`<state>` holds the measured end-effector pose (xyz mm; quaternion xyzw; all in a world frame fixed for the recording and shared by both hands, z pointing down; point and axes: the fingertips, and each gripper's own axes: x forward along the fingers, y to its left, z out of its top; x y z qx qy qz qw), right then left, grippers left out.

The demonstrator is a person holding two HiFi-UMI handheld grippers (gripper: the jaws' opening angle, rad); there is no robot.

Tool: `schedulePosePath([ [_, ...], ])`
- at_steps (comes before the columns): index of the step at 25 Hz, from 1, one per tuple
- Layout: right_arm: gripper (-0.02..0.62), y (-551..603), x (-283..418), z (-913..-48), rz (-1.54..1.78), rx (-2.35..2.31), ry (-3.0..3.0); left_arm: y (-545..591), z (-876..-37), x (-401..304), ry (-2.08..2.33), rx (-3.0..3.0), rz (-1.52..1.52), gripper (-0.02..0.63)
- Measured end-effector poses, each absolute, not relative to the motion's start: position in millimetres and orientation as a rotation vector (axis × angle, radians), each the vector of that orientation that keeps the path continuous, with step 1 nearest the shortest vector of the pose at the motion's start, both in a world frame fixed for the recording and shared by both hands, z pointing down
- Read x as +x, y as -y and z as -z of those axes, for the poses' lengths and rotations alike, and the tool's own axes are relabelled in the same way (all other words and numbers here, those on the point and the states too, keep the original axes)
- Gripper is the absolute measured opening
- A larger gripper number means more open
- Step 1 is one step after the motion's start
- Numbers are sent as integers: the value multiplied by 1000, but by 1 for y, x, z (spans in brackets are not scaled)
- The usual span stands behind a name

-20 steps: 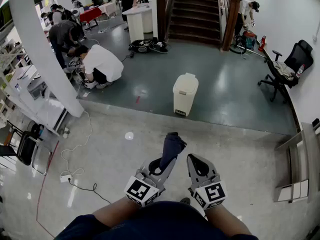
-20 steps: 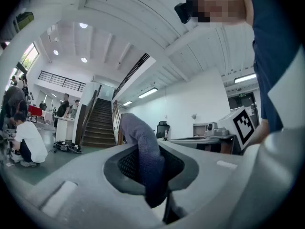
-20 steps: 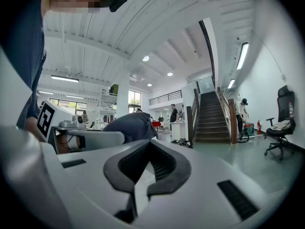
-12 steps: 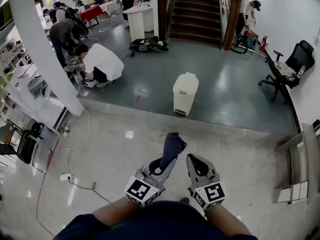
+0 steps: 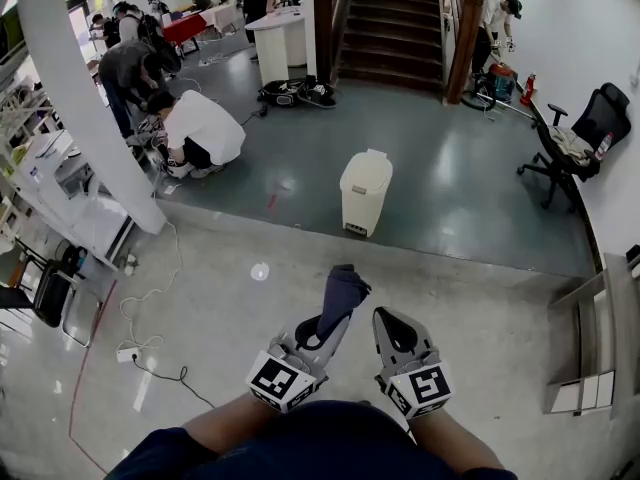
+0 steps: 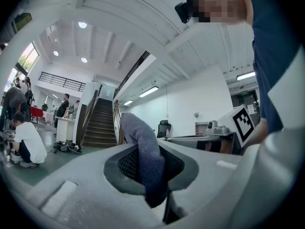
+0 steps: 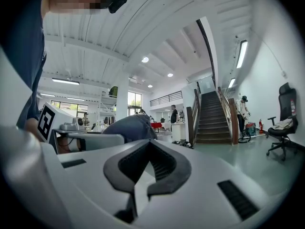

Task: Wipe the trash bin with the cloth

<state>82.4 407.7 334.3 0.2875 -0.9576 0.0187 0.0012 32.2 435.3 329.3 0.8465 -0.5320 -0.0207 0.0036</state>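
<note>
While cloth [image 5: 343, 298] clamped, person [image 5: 205, 128], maybe bags [image 5: 298, 91], beyond bin [image 5: 364, 192].

The lower end of the cloth [image 6: 145, 161] is disappearing between the closed jaws of the left hand-held gripper [image 6: 159, 202], so its full length is not showing. Well ahead of both hand-held grippers, the trash bin [image 5: 364, 191] is appearing too small to tell its surface condition. Out to the right of the right hand-held gripper [image 5: 392, 330], a shelf unit [image 5: 600, 338] is being cut off by the picture's edge.
</note>
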Motion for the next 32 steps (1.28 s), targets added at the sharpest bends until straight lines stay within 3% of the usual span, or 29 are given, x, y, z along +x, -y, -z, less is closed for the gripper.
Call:
schedulePosePath([
  [13,5,-344,124,-345,-85,834,3018,-370,-333,65,1767,2604,64,52],
  [32,5,-107,-24,-351,-88,935,2919,-116,-332,-99,1643,2640,157,52],
])
